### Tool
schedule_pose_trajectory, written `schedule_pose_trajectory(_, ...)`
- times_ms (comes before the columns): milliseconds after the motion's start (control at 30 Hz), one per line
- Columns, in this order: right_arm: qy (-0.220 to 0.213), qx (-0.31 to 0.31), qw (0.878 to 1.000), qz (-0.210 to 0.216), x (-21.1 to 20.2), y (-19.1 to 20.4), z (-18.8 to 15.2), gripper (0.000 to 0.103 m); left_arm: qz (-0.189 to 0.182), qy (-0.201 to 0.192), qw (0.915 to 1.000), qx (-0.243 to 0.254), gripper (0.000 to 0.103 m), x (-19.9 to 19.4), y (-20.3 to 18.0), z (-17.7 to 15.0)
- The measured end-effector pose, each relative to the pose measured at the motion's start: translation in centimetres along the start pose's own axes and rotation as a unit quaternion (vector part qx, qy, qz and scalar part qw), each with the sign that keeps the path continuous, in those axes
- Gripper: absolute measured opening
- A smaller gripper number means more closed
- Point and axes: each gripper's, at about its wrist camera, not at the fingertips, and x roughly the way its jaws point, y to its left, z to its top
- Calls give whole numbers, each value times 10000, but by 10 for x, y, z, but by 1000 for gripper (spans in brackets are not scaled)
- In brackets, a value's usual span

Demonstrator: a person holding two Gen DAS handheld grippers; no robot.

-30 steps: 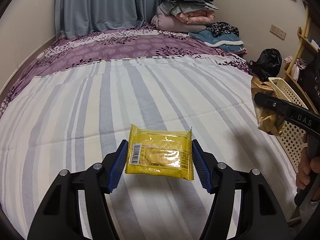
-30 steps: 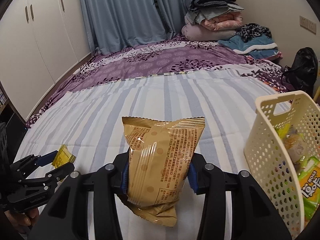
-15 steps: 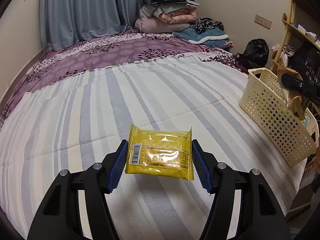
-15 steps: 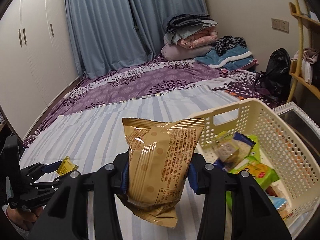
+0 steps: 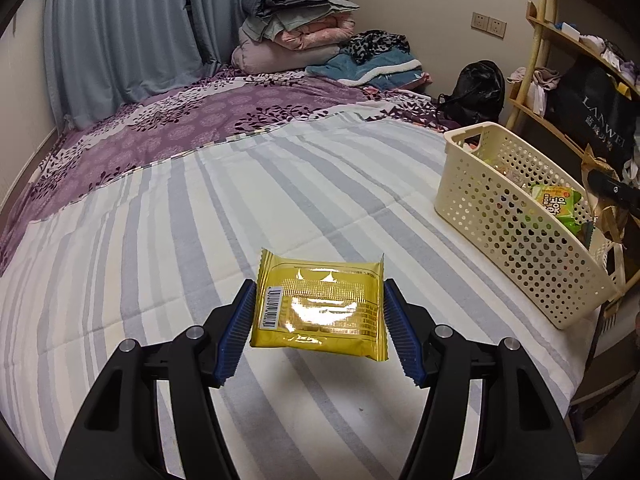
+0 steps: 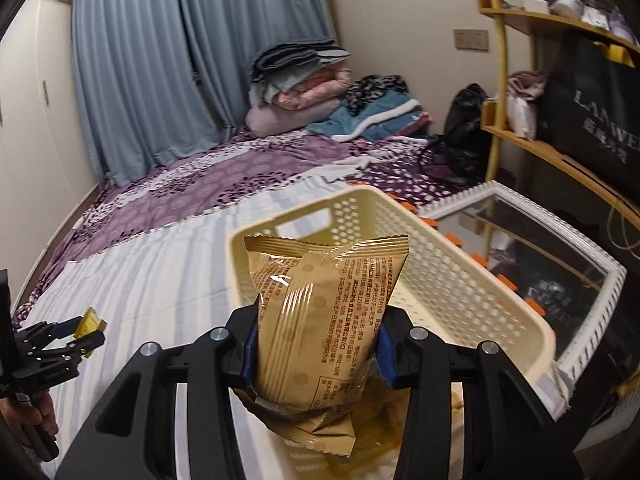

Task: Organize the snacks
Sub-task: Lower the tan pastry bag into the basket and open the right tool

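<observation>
Left gripper (image 5: 318,330) clamps a flat yellow snack packet (image 5: 320,306) by its two side edges, barcode up, held clear above the bed. Right gripper (image 6: 316,346) squeezes a tan snack bag (image 6: 320,320) upright between its blue pads (image 6: 250,350), hanging right over the near end of the cream perforated basket (image 6: 460,280).

Under both, a grey-and-white striped sheet (image 5: 200,220) covers the bed, with a purple floral cover (image 5: 168,128) beyond it. Folded quilts (image 5: 296,36) are stacked against blue curtains (image 5: 120,32), blue and spotted clothing beside them.

The basket sits at the bed's right edge; a green snack pack (image 5: 558,206) lies inside, other packets only dimly seen through the holes. Past it stand a wooden shelf (image 6: 560,28), a black bag (image 6: 464,132) and a white-framed mirror (image 6: 532,248).
</observation>
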Motion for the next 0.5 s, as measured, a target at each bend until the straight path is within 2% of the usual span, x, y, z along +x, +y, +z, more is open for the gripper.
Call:
schedule_pose_trajectory(200,77,155,9994,-288,1,-28,-6,46,-110,-64,9997,214,64,-3,-22,8)
schedule_pose_trajectory(433,264,210,9988,-343,8,-39,-15,46,-203,-74,9993,306,64,-4,-34,14)
schedule_pose_trajectory(500,257,261,9988,-318,8,-40,-15,55,-209,-88,9992,343,64,-5,-37,16)
